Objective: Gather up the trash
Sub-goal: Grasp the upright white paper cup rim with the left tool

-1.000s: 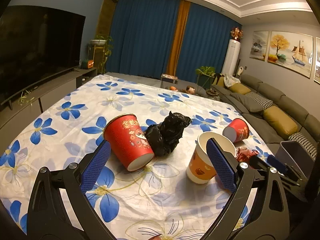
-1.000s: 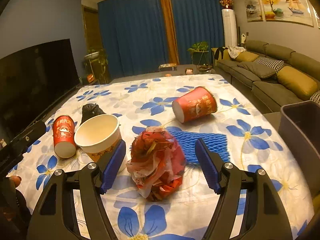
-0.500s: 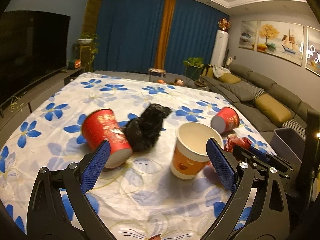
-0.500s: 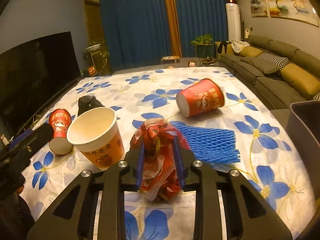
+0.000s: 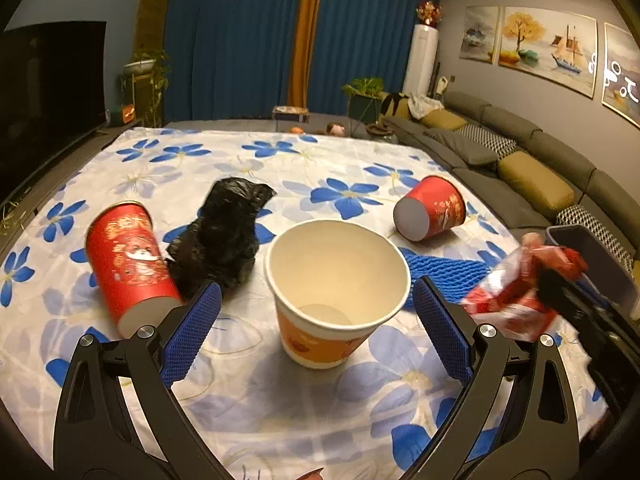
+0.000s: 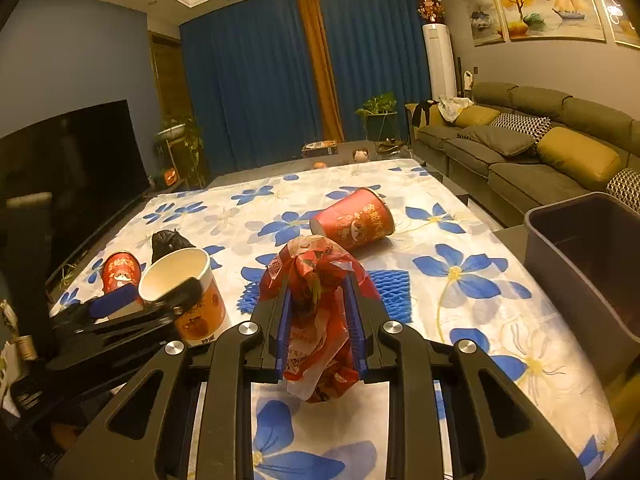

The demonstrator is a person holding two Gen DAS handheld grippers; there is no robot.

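Your right gripper (image 6: 320, 328), open a second ago, is now clamped on the crumpled red wrapper (image 6: 318, 320) at lower centre and lifting it toward the grey bin (image 6: 580, 264), while your left gripper (image 5: 316, 332) has closed in, jaws apart, around the upright paper cup (image 5: 336, 292).

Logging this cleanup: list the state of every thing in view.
Left hand-held gripper: open, around the orange cup.
Right hand-held gripper: shut on the wrapper.
Wrapper: crumpled, gripped.
Orange cup: upright, empty.
Left red cup: tipped over.
Right red cup: tipped over.
Black bag: crumpled.
Bin: open.
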